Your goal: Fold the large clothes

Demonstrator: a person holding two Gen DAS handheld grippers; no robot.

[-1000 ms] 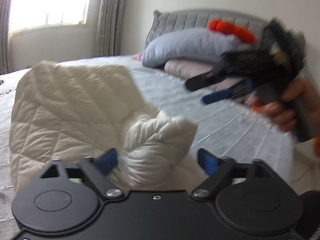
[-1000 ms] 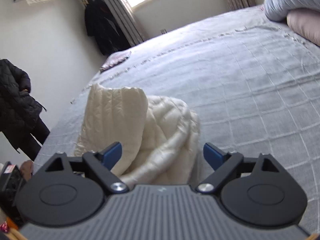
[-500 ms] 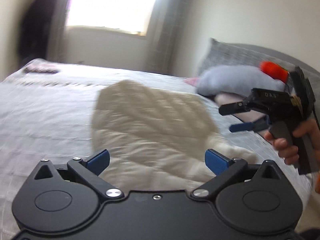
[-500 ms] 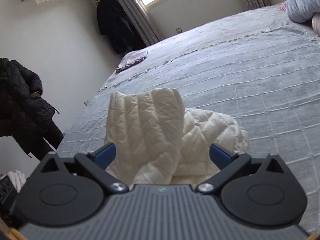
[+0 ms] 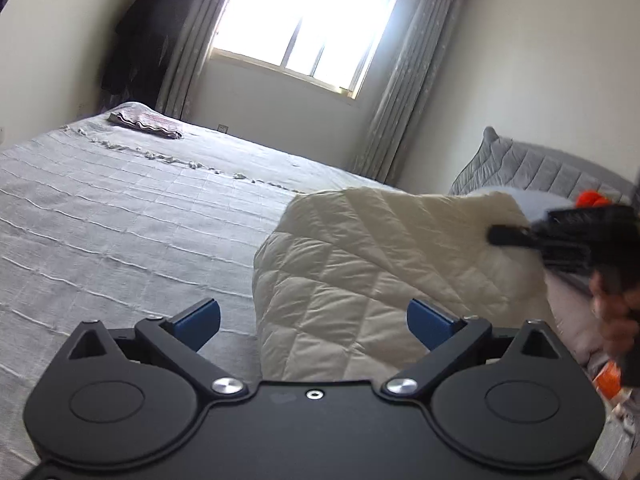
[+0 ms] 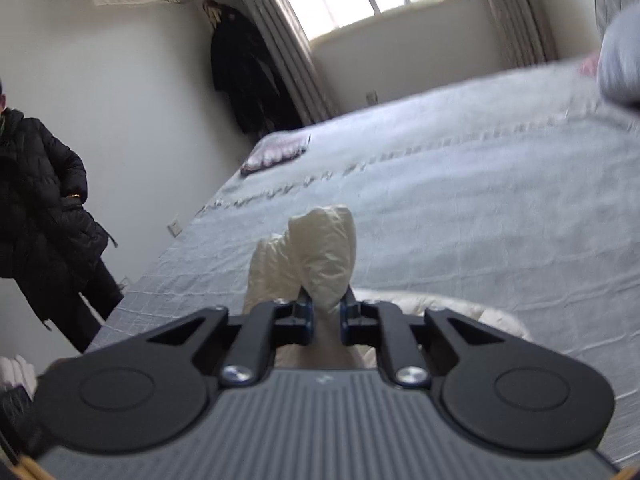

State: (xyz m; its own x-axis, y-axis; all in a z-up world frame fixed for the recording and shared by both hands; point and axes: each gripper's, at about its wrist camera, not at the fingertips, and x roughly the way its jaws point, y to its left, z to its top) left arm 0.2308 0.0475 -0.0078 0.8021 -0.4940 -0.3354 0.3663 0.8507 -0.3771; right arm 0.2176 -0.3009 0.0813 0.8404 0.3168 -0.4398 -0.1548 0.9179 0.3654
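Cream quilted jacket (image 5: 384, 276) heaped on the grey bed (image 5: 120, 216), bulk running rightward from my left gripper (image 5: 314, 318), jaws apart, empty. Right gripper (image 6: 324, 314) nearer: I've clamped a raised fold.

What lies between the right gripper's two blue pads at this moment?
A bunched fold of the cream quilted jacket lies there, pinched by the right gripper, as the right wrist view shows. The rest of the jacket lies on the grey bedspread.
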